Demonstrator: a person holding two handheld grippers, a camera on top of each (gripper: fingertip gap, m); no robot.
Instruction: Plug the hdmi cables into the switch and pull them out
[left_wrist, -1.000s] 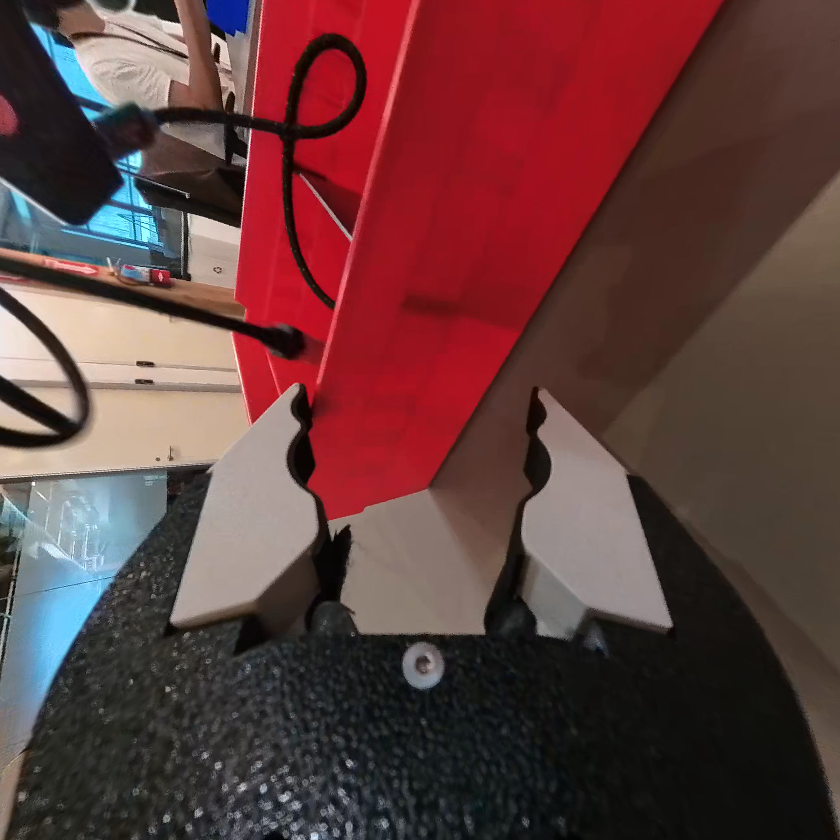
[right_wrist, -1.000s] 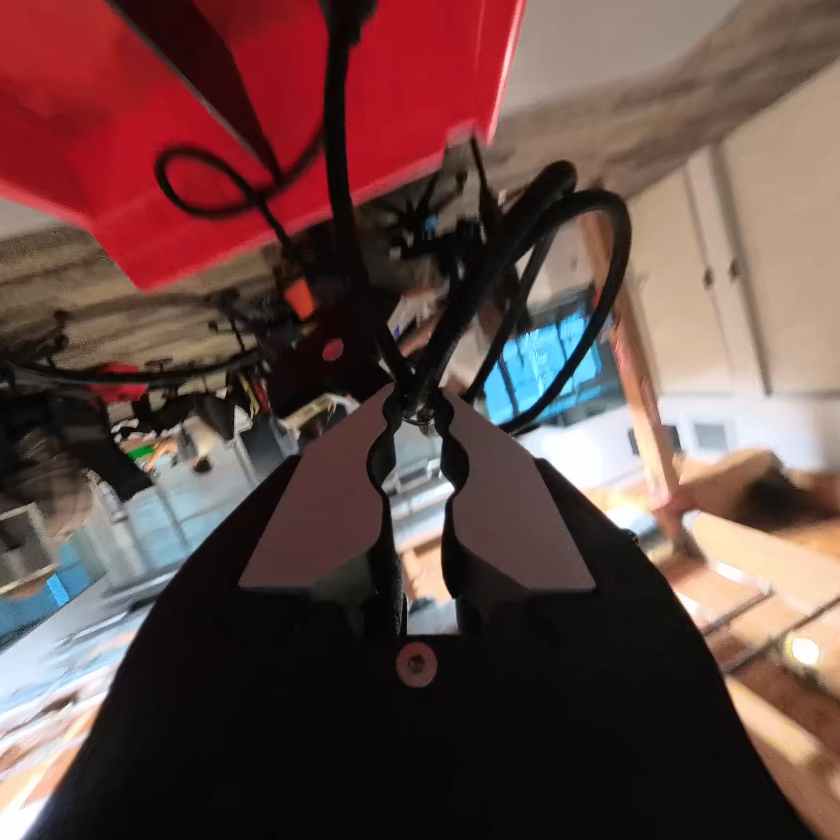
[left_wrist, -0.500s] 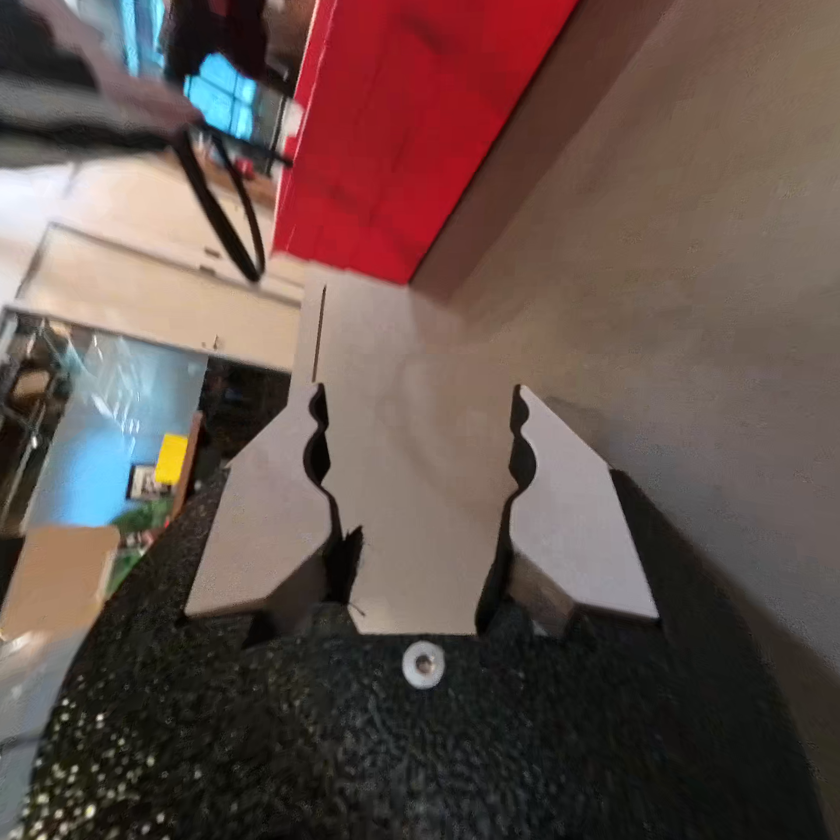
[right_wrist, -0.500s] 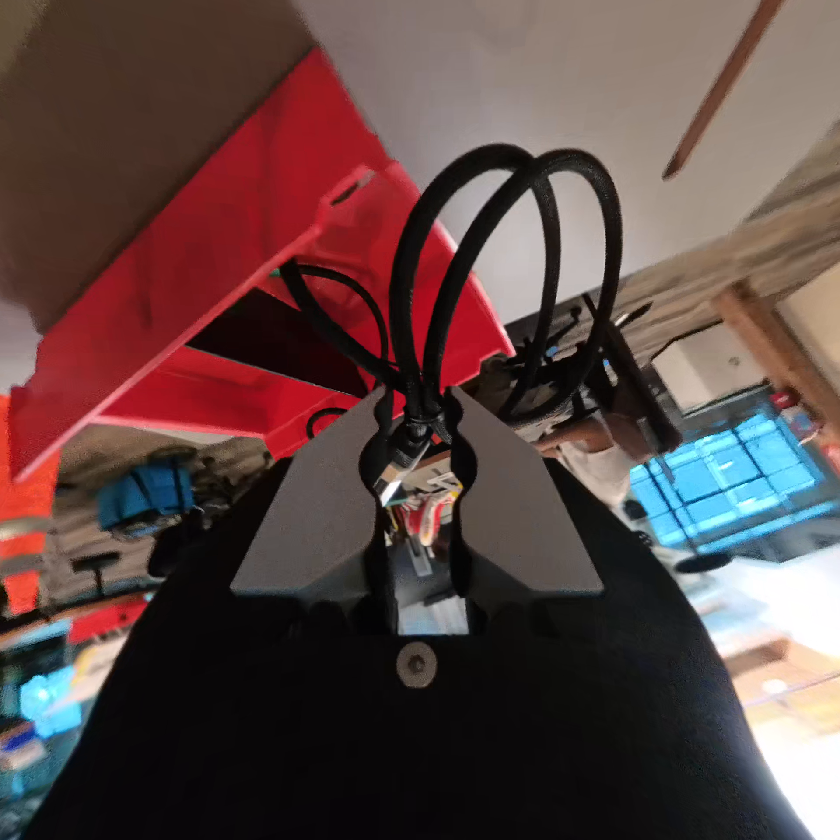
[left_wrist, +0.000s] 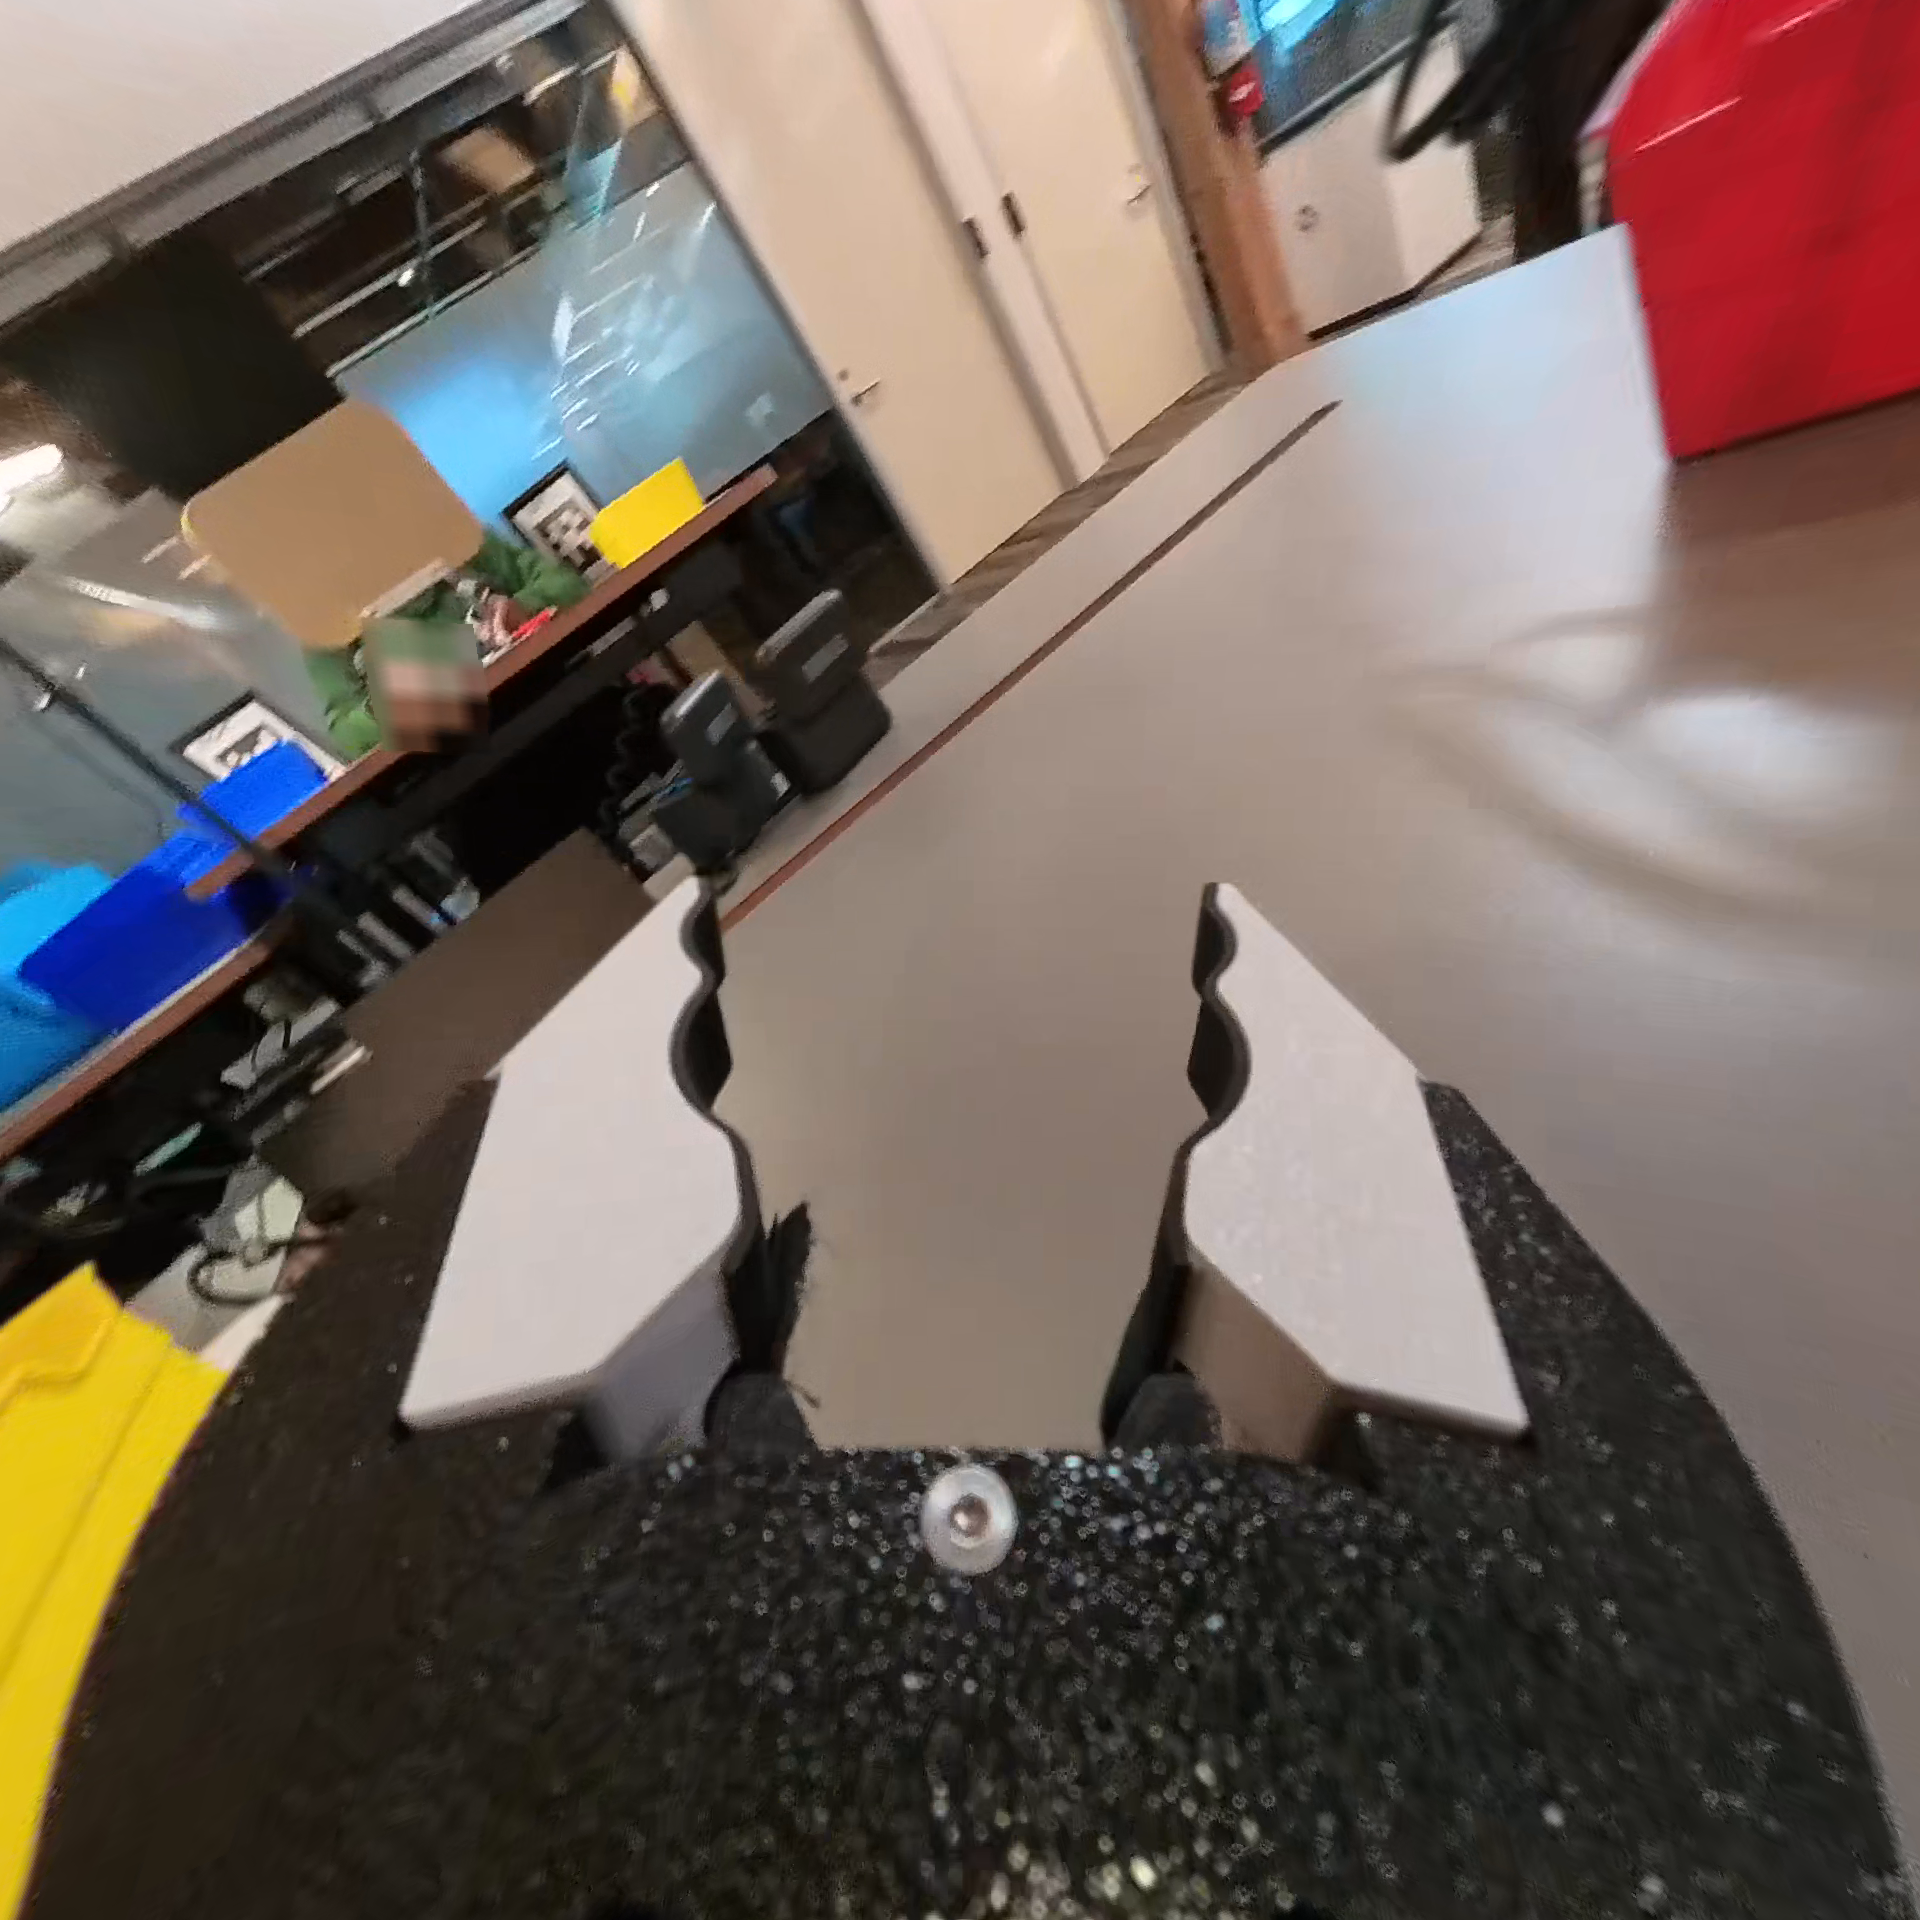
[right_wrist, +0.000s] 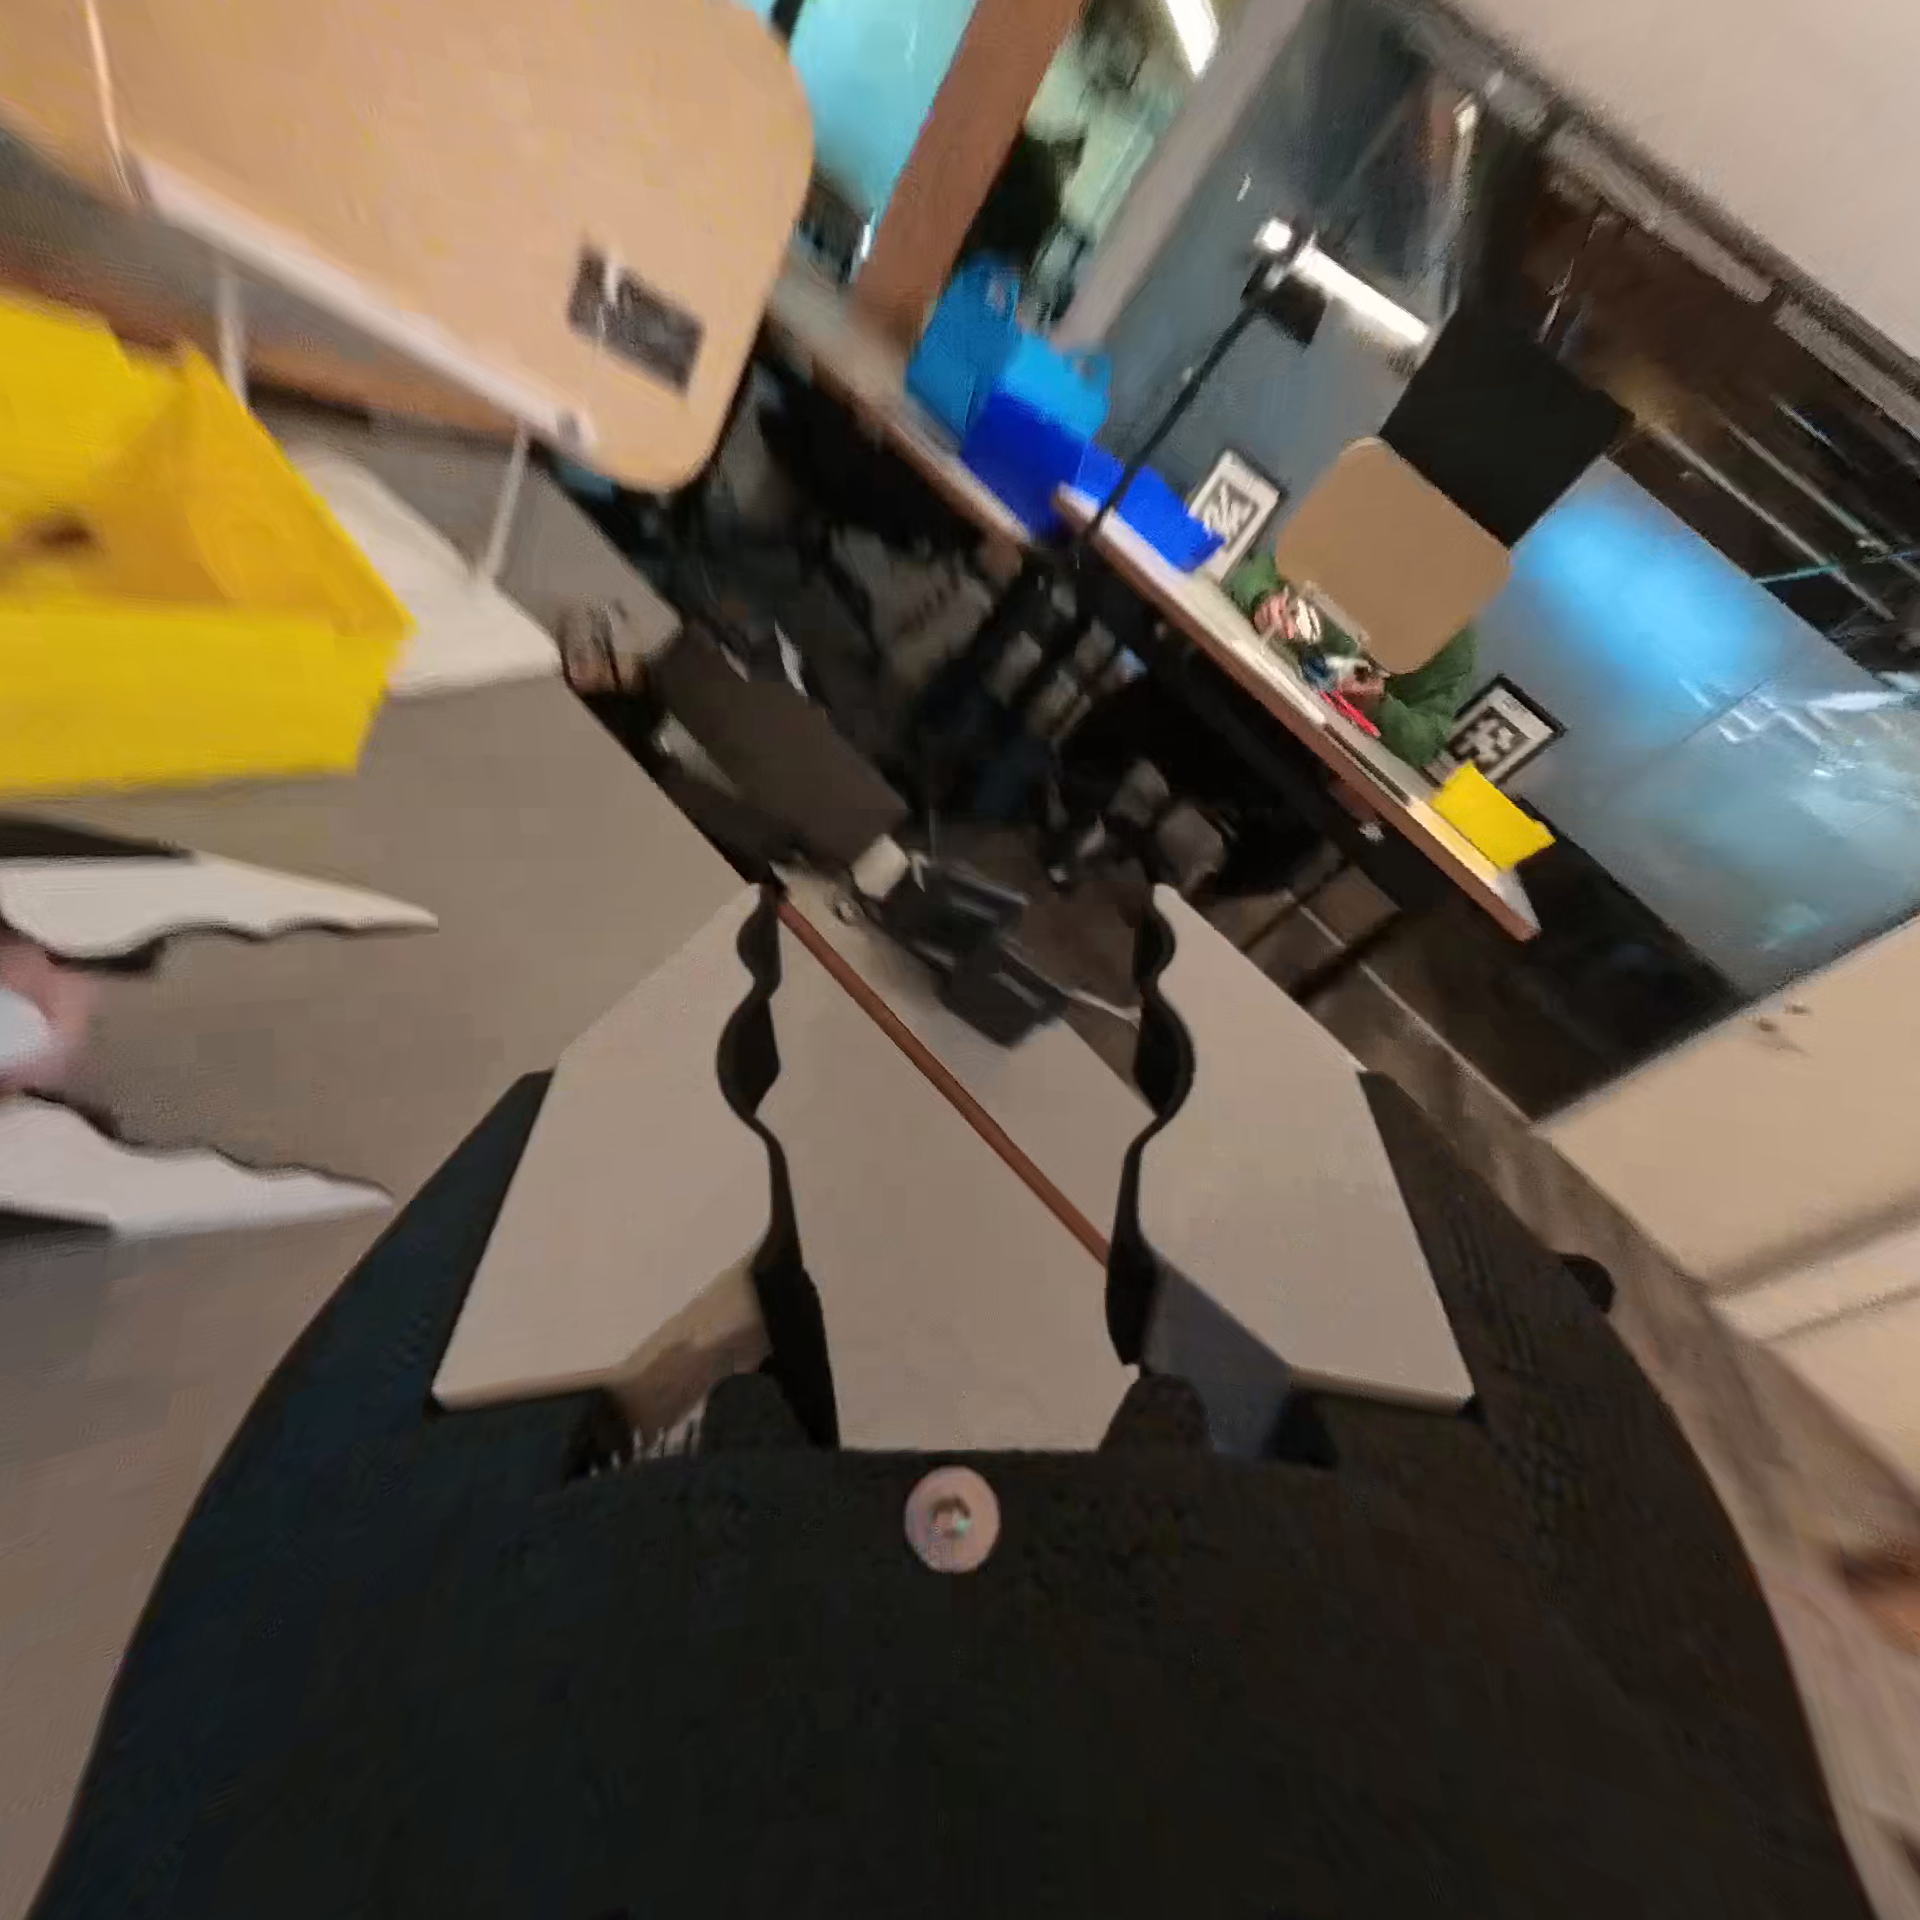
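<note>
Left gripper (left_wrist: 956, 914): jaws spread wide, empty, above the grey table (left_wrist: 1351, 831).
Right gripper (right_wrist: 956, 925): jaws apart, empty.
Cables (left_wrist: 1455, 94): dark blurred loops far ahead to the right, beside the red bin (left_wrist: 1787, 260).
Switch: cannot tell.
Yellow bin (right_wrist: 177, 623): left of the right gripper.

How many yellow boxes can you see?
2. A big yellow box is close by, at the left of the right wrist view. A small yellow box sits at the end of the far table. The pictures are blurry, so more may be hidden.
</note>
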